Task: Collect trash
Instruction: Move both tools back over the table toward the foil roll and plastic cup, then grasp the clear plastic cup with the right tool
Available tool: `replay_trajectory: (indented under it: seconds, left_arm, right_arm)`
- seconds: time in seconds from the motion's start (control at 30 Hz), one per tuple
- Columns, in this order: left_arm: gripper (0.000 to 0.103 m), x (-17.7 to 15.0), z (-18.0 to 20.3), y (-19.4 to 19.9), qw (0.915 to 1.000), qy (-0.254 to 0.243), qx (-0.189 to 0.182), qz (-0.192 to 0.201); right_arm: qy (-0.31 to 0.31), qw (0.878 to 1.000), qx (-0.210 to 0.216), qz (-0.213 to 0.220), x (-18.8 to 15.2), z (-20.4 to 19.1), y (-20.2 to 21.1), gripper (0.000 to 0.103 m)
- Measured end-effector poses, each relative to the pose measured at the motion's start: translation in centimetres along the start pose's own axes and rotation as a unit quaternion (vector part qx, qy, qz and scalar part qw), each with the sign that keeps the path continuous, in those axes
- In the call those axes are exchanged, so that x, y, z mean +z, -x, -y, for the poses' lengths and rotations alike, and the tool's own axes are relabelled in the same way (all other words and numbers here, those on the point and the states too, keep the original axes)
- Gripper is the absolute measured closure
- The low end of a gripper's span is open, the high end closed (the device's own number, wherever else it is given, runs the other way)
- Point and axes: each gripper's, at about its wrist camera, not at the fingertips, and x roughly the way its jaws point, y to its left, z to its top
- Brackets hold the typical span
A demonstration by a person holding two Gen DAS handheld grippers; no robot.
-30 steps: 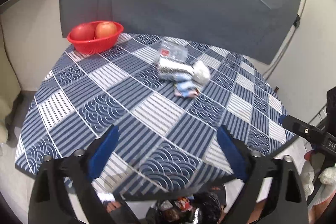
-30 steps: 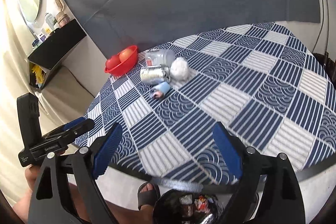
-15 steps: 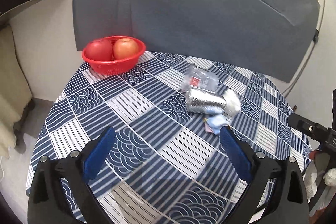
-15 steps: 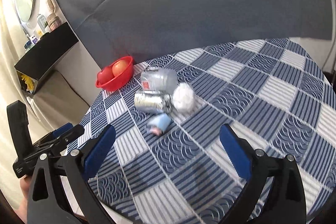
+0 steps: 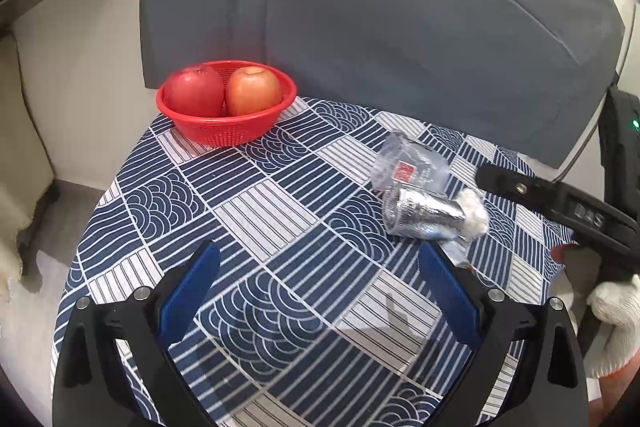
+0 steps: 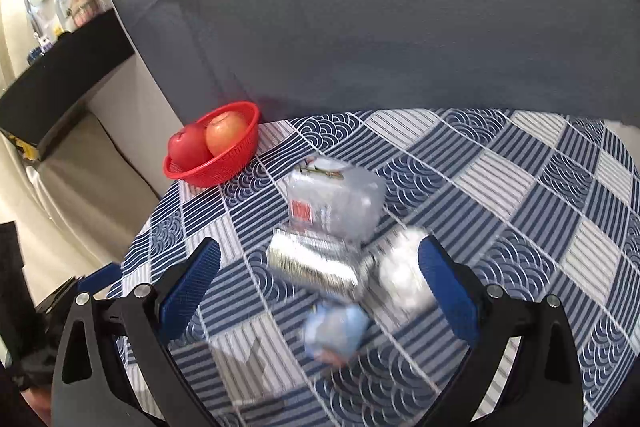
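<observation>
I am bringing my right gripper (image 6: 318,263), jaws just opened wide and gripping nothing, over the foil can (image 6: 316,265), lying crosswise dead ahead; left gripper (image 5: 318,263) open, farther.

A round table (image 5: 280,195) wears a cloth of navy and white squares, some striped, some with wave arcs. Near its far left edge stands a red mesh basket (image 5: 224,131) holding 2 apples: a deep red one (image 5: 194,91) on the left and an orange-red one (image 5: 253,91) touching it on the right. Behind the table hangs a creased grey backdrop (image 5: 400,11) against a cream wall. In the right wrist view, a black shelf (image 6: 68,67) at the upper left carries several small bottles and jars, too blurred to identify.
</observation>
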Motion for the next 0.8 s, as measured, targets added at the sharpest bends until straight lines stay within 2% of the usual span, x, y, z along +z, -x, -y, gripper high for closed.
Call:
replay_trajectory:
  seconds: [0.27, 0.6, 0.73, 0.8]
  left_arm:
    - [0.007, 0.4, -1.0, -1.2, 0.9999, 0.013, -0.001, -0.007]
    - [0.007, 0.1, -0.6, -1.7, 0.9997, 0.008, 0.007, -0.023]
    - [0.007, 0.0, -0.7, -1.9, 0.9995, 0.012, 0.009, -0.029]
    - [0.007, 0.0, -0.7, -2.0, 0.9994, 0.012, 0.008, -0.031]
  right_arm:
    - [-0.01, 0.999, -0.036, -0.032, 1.9, -0.7, -5.5, 0.005]
    - [-0.042, 0.995, -0.066, -0.059, 2.8, 0.0, -9.0, 0.005]
    - [-0.049, 0.994, -0.066, -0.073, 2.9, 0.2, -9.5, 0.014]
    - [-0.049, 0.994, -0.067, -0.076, 2.9, 0.2, -9.8, 0.022]
